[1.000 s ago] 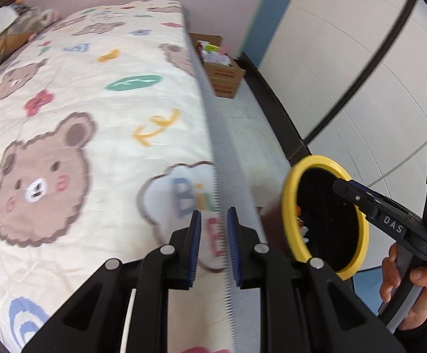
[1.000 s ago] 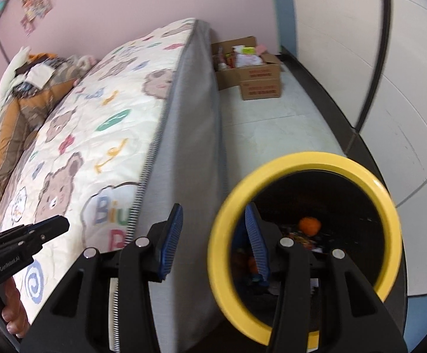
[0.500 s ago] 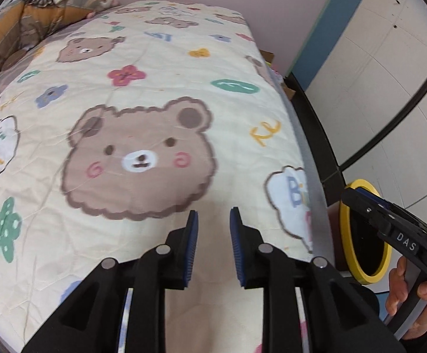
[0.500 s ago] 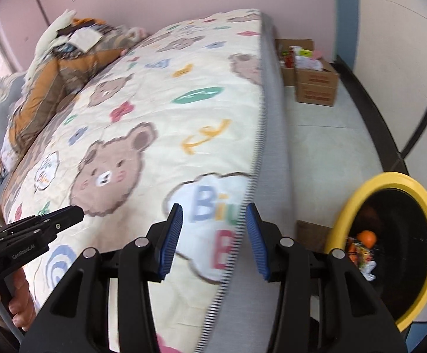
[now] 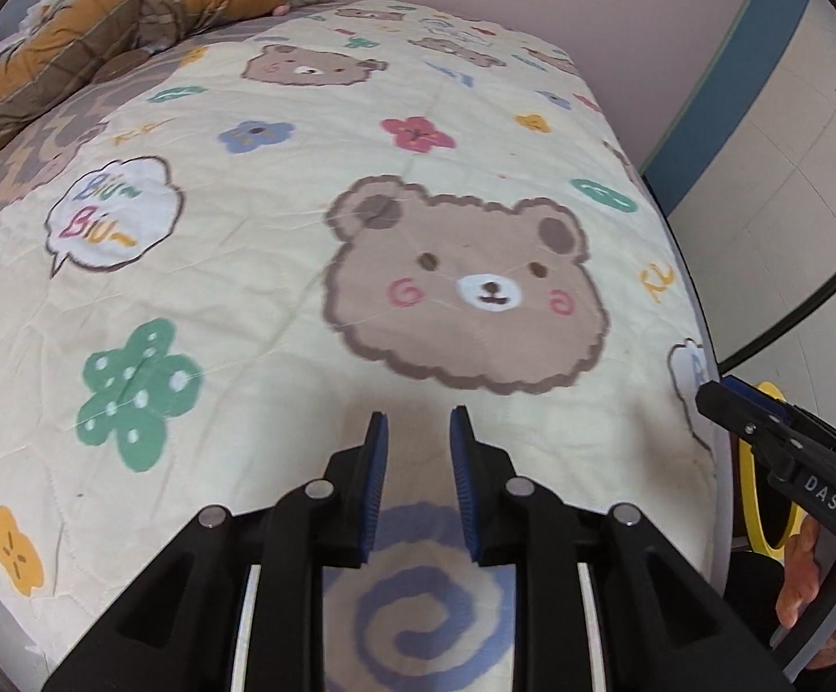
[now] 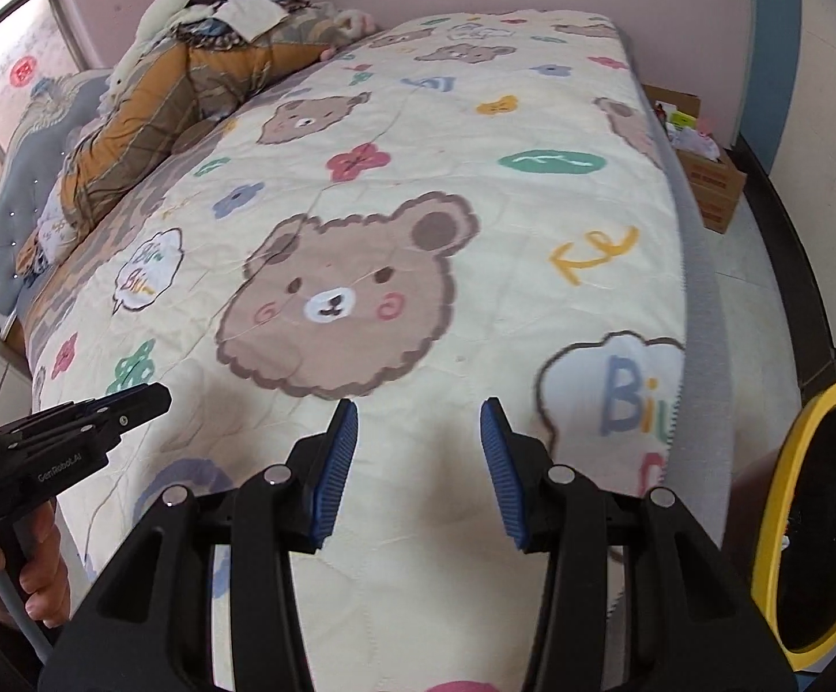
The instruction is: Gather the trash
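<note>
Cream quilted fabric printed with bears and flowers fills the left wrist view: it is the bedspread (image 5: 279, 300), and we take its big brown bear face (image 5: 464, 288) as our landmark. Just below that face our left gripper (image 5: 416, 429) hangs over the cloth, its blue pads a narrow gap apart with nothing between them. Far right of the bear, past the bed's edge, we see a sliver of the yellow-rimmed trash bin (image 5: 764, 519) behind our right gripper (image 5: 723, 395) and the hand (image 5: 810, 582) that holds it.

In the right wrist view the right gripper again sits just below the bear, jaws parted wider and empty. The bin stands right of the bear, on the floor beside the mattress. Left of the bear is our left gripper. Up and right of the bear, a cardboard box (image 6: 706, 184) holds clutter.
</note>
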The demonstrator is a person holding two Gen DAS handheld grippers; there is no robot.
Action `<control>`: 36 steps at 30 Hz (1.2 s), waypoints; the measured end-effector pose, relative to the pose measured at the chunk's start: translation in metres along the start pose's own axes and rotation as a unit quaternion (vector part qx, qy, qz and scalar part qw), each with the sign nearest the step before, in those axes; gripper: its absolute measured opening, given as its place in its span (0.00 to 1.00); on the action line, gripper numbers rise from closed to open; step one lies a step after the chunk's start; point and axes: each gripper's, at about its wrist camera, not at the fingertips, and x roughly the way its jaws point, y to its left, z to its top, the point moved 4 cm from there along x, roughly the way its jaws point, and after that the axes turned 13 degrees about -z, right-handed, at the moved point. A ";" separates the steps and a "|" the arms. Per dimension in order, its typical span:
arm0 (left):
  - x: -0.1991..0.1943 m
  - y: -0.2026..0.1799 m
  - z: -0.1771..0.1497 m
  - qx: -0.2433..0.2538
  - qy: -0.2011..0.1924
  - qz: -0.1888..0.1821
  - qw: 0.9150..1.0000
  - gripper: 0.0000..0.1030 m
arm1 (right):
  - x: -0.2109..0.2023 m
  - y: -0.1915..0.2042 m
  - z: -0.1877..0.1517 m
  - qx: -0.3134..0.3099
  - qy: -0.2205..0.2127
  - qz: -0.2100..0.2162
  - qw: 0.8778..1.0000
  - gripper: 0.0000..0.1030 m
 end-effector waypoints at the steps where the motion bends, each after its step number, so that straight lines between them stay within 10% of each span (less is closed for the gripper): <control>1: -0.004 0.007 -0.003 -0.002 -0.009 0.005 1.000 0.19 | 0.000 0.006 -0.002 -0.004 0.000 0.004 1.000 0.44; 16: -0.043 0.022 -0.027 0.017 -0.130 0.032 0.991 0.71 | -0.028 0.016 -0.011 0.014 -0.102 -0.031 0.994 0.89; 36: -0.142 -0.051 -0.060 0.092 -0.306 0.039 0.947 0.92 | -0.124 -0.008 -0.042 0.066 -0.287 -0.146 0.944 0.92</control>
